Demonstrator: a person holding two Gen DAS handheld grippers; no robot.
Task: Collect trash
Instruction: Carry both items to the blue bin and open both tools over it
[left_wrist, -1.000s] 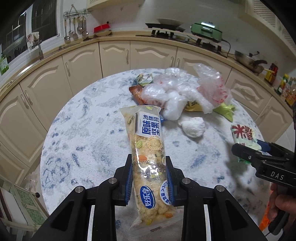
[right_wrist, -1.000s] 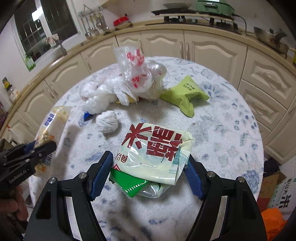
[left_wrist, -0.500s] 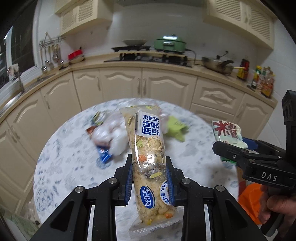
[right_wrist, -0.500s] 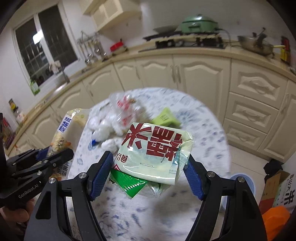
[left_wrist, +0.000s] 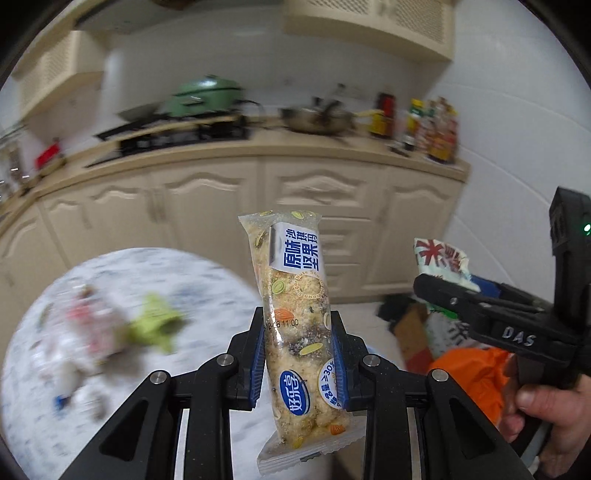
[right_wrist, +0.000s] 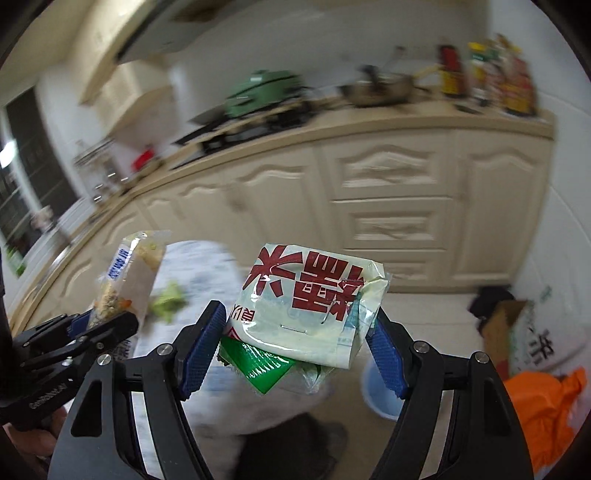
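1. Cream kitchen cupboards (left_wrist: 314, 192) fill the back, all smeared and blurry. A green pot (left_wrist: 205, 96) and some bottles (left_wrist: 432, 125) sit on the counter, too fuzzy to read.
2. At the lower left is a round table (left_wrist: 207, 291) with a blue and white top. Trash on it is a blur; only a green wrapper (left_wrist: 155, 325) can be picked out.
3. The left gripper (left_wrist: 297, 354) is squeezed narrow on a long snack bar packet (left_wrist: 295, 314). The packet stands up between the blue pads. Its bottom end hangs below the pads.
4. The right gripper (right_wrist: 291, 347) is set wider. It holds a pale packet with red letters (right_wrist: 314, 295), pinched at both sides. A green packet (right_wrist: 258, 365) pokes out underneath, mostly hidden.
5. Both packets are up in the air, off the table.
6. In the left view, a hand (left_wrist: 535, 413) holds the right gripper's handle. The hand is cut off by the edge.
7. On the floor at the right are an orange bag (right_wrist: 543, 406), a cardboard box (right_wrist: 498, 325) and a blue bucket (right_wrist: 376, 395). The bucket is mostly hidden behind the right gripper's finger.
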